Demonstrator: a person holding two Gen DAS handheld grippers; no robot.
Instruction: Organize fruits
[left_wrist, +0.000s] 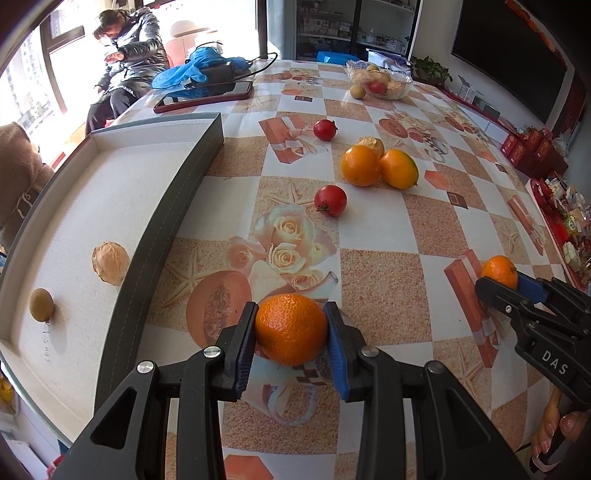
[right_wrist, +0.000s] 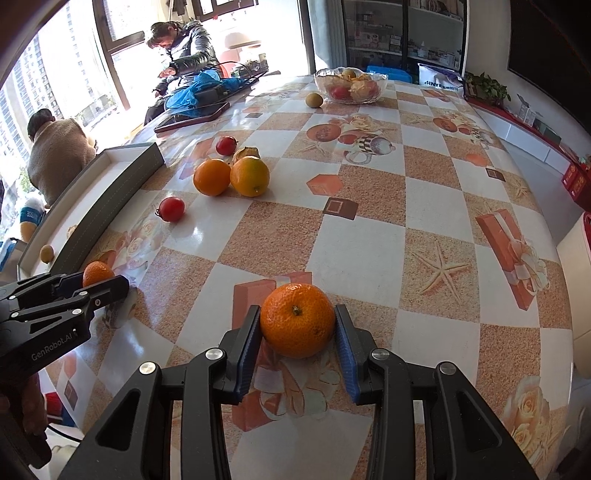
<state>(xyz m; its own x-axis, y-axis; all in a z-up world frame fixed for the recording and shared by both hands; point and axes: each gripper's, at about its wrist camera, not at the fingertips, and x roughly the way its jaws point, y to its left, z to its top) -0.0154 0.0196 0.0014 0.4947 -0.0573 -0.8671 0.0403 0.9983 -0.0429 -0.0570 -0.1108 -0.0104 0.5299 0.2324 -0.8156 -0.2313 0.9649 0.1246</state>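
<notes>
An orange mandarin (left_wrist: 291, 328) with dimpled peel is seen low on the patterned worktop (left_wrist: 369, 229), close to the grey tray's (left_wrist: 177, 192) wall. A second mandarin (right_wrist: 297, 320), stem scar up, sits well to its right. Farther back, two larger oranges (left_wrist: 360, 165) (left_wrist: 399, 168) lie touching, a dried husk fruit (left_wrist: 371, 144) just behind them. Two red tomatoes (left_wrist: 330, 200) (left_wrist: 325, 129) lie apart nearby. In the tray, a kiwi (left_wrist: 41, 305) and a papery husk fruit (left_wrist: 110, 262) rest.
</notes>
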